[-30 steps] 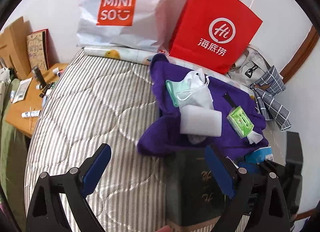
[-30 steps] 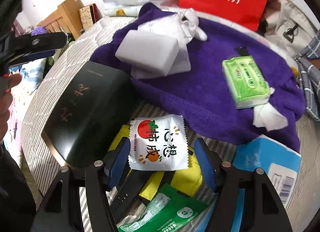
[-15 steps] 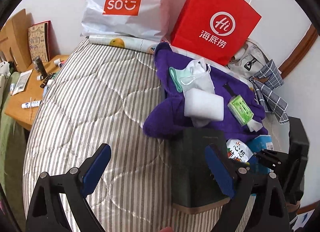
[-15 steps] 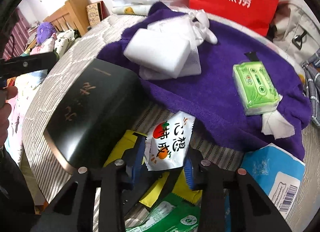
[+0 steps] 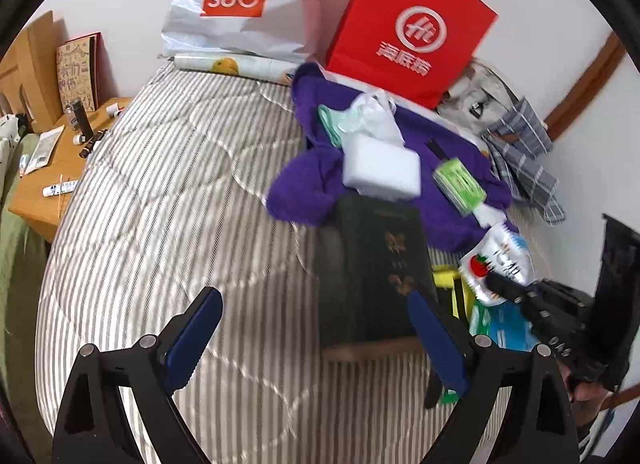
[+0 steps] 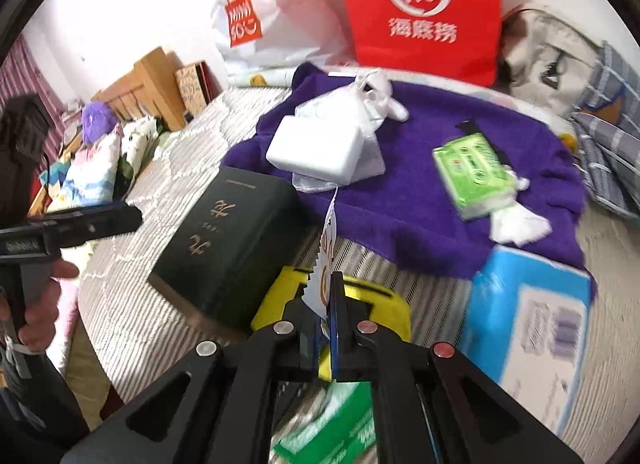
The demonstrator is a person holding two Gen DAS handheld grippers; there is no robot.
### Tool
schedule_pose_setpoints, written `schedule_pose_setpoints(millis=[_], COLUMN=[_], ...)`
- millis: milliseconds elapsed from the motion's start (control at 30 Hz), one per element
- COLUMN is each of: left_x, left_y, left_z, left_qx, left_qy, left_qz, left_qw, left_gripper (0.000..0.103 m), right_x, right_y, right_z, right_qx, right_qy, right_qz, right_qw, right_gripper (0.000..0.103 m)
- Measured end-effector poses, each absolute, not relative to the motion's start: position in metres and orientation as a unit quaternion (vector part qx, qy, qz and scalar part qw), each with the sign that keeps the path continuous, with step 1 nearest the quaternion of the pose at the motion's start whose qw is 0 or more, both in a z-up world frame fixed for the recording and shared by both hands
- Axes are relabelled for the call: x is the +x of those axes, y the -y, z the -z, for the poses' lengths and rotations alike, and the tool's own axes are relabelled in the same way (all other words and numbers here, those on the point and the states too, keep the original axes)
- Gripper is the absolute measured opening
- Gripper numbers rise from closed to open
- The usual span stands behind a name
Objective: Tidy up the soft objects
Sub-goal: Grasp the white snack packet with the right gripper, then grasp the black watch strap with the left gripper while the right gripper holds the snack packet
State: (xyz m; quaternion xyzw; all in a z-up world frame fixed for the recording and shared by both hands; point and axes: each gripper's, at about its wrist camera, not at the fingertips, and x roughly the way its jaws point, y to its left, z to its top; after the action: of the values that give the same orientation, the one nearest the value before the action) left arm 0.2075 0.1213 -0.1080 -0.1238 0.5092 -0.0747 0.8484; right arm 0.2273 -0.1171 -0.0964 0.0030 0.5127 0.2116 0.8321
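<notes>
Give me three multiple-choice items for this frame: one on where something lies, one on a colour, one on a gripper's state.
1. Where does the white foam block lie?
A. On the purple towel
B. Inside the red paper bag
C. On the wooden side table

2. What colour is the small tissue pack on the towel?
A. Pink
B. Green
C. Black

3. What is the right gripper doing?
A. Hanging open over the striped mattress
B. Shut on the dark box
C. Shut on the snack packet

Key: 1 A, the block rests on the towel next to the dark box; 2 B, its wrapper is bright green; 3 C, the fingers pinch the packet's edge, while the left gripper is open.
</notes>
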Motion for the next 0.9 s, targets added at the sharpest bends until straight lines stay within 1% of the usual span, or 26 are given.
schedule_pose_setpoints(millis=[100, 200, 433, 633, 667, 833, 900], left_x=[0.192, 0.176, 0.149, 0.14, 0.139, 0.14, 0.143], left_y=[-0.11, -0.098, -0.065, -0.032, -0.025, 0.008, 0.022], left_z=[0.106, 0.106, 0.117, 0.138, 0.142, 0.156, 0.16], left_qx=[-0.104, -0.107, -0.081, -0.06, -0.054, -0.023, -0.002], left_qy=[-0.504, -0.501, -0.505, -0.53, -0.533, -0.537, -0.532], left_qz=[0.076, 0.085, 0.086, 0.099, 0.096, 0.111, 0.105], left_qw=[0.854, 0.854, 0.855, 0.84, 0.839, 0.836, 0.84], left_gripper=[0.092, 0.088, 0.088, 0.087, 0.083, 0.07, 0.07], right_x=[0.201, 0.175, 0.118, 0.084, 0.08, 0.07, 0.069], right_y=[0.132, 0.146, 0.177, 0.201, 0.206, 0.229, 0.235], right_z=[0.083, 0.075, 0.066, 0.079, 0.085, 0.108, 0.113], right_qx=[0.015, 0.03, 0.046, 0.039, 0.04, 0.048, 0.05], right_qy=[-0.496, -0.488, -0.465, -0.457, -0.46, -0.472, -0.472], right_qz=[-0.198, -0.195, -0.194, -0.175, -0.173, -0.152, -0.151], right_qw=[0.845, 0.85, 0.862, 0.871, 0.87, 0.867, 0.867], right_gripper=[0.004, 0.004, 0.004, 0.004, 0.004, 0.004, 0.004])
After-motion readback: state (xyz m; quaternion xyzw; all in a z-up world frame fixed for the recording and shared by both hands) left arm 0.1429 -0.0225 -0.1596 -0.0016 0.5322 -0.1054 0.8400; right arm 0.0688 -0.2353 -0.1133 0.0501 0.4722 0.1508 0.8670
